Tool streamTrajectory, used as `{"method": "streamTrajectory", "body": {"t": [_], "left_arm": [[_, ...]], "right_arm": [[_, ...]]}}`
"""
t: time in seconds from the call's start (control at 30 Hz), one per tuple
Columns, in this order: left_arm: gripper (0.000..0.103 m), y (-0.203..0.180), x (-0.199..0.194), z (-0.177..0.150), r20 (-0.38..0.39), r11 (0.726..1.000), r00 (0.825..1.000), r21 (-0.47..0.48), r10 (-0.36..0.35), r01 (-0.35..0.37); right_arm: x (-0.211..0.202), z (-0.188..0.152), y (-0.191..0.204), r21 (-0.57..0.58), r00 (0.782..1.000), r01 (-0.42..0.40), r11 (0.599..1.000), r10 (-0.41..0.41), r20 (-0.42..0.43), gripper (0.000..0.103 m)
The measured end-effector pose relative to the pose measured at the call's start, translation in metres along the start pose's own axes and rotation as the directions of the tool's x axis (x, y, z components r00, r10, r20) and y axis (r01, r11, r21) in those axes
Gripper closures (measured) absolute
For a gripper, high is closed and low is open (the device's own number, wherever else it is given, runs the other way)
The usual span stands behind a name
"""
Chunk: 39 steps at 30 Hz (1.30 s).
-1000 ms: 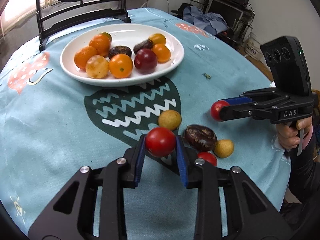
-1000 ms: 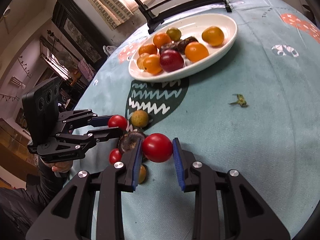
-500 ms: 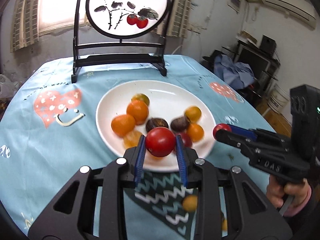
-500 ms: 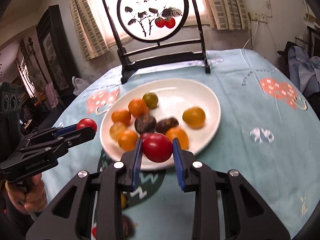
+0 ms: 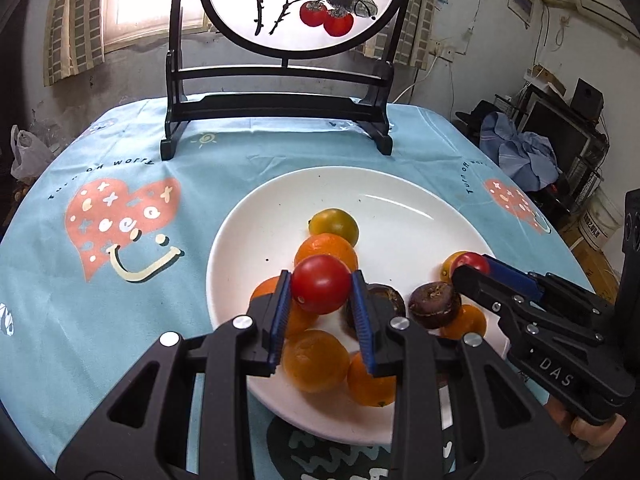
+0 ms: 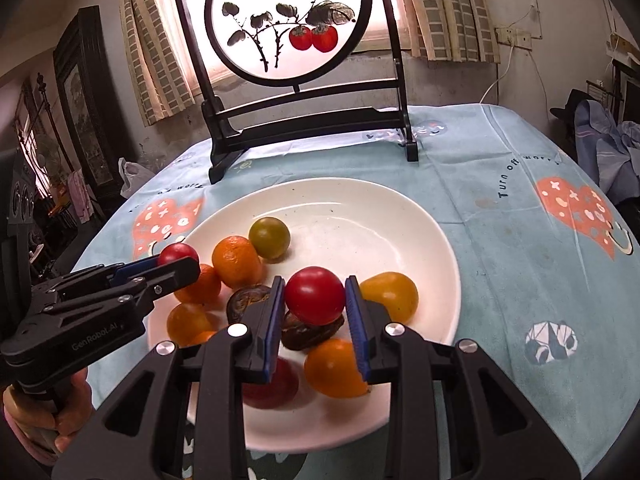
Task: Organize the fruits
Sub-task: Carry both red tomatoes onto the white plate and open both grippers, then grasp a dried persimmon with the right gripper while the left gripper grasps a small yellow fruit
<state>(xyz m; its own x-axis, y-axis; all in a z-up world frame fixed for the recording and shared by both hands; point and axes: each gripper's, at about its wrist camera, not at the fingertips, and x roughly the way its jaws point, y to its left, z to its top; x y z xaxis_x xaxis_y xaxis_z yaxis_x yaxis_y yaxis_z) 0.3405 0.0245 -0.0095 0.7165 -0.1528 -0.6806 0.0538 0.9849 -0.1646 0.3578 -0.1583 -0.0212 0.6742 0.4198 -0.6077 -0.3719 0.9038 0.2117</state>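
Note:
In the left wrist view my left gripper (image 5: 320,278) is shut on a red tomato (image 5: 321,290) and hangs over the near part of a white plate (image 5: 400,188). The plate holds several oranges, a green-yellow tomato (image 5: 334,224) and dark brown fruits (image 5: 434,304). My right gripper (image 5: 471,271) comes in from the right, over the plate's right side, shut on a second red tomato (image 5: 472,260). In the right wrist view the right gripper (image 6: 314,292) clamps its red tomato (image 6: 315,298) above the plate (image 6: 360,216). There the left gripper (image 6: 180,262) shows at the left with its tomato (image 6: 178,253).
A black wooden stand with a round painted screen (image 5: 280,108) rises behind the plate at the table's far edge. A blue patterned cloth (image 5: 120,280) covers the round table. A person's hand (image 6: 36,420) grips the left handle. Clothes and shelving (image 5: 520,152) stand beyond the table at right.
Both grippers have carried their tomatoes away from the loose fruits on the near cloth to over the plate. The loose fruits have dropped out of view, and both grips stayed shut.

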Motion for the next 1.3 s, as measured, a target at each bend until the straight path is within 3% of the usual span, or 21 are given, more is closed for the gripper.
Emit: {"method": "streamTrajectory", "body": {"t": [0.07, 0.1, 0.13, 0.23, 0.33, 0.53, 0.63, 0.73, 0.9, 1.3], "left_arm": [[0.062, 0.003, 0.000, -0.001, -0.011, 1.000, 1.000, -0.025, -0.010, 0.009], [0.040, 0.004, -0.003, -0.002, -0.006, 0.999, 1.000, -0.033, -0.001, 0.001], [0.028, 0.005, -0.010, -0.003, 0.016, 0.999, 1.000, -0.040, 0.014, -0.014], [0.015, 0.008, -0.033, -0.009, 0.052, 0.997, 0.997, -0.059, 0.056, -0.053], [0.009, 0.014, -0.058, -0.022, 0.082, 0.995, 0.995, -0.088, 0.059, -0.052], [0.003, 0.025, -0.083, -0.057, 0.068, 0.988, 0.993, -0.126, 0.098, -0.089], [0.004, 0.030, -0.087, -0.070, 0.029, 0.985, 0.992, -0.125, 0.123, -0.119], [0.004, 0.031, -0.094, -0.076, 0.039, 0.983, 0.987, -0.110, 0.153, -0.148], [0.004, 0.030, -0.102, -0.076, 0.066, 0.981, 0.982, -0.099, 0.176, -0.169], [0.004, 0.025, -0.102, -0.077, 0.063, 0.983, 0.983, -0.083, 0.171, -0.166]], "right_arm": [[-0.004, -0.001, 0.000, 0.005, 1.000, 0.007, 1.000, -0.007, 0.014, 0.065], [-0.008, -0.001, 0.000, 0.005, 1.000, 0.004, 1.000, -0.004, 0.013, 0.063], [-0.013, 0.000, 0.000, 0.006, 1.000, -0.009, 1.000, 0.009, 0.014, 0.061], [-0.034, -0.004, 0.002, 0.003, 0.997, -0.075, 0.997, 0.075, 0.016, 0.061], [-0.053, -0.018, 0.007, -0.022, 0.984, -0.174, 0.985, 0.173, -0.033, 0.050], [-0.065, -0.057, 0.017, 0.013, 0.929, -0.323, 0.946, 0.319, -0.188, 0.048], [-0.065, -0.076, 0.022, 0.045, 0.883, -0.380, 0.924, 0.377, -0.281, 0.048], [-0.067, -0.093, 0.029, 0.051, 0.840, -0.424, 0.904, 0.414, -0.352, 0.048], [-0.069, -0.102, 0.036, 0.013, 0.847, -0.400, 0.916, 0.375, -0.377, 0.048], [-0.064, -0.109, 0.029, 0.039, 0.822, -0.411, 0.911, 0.389, -0.417, 0.050]]}}
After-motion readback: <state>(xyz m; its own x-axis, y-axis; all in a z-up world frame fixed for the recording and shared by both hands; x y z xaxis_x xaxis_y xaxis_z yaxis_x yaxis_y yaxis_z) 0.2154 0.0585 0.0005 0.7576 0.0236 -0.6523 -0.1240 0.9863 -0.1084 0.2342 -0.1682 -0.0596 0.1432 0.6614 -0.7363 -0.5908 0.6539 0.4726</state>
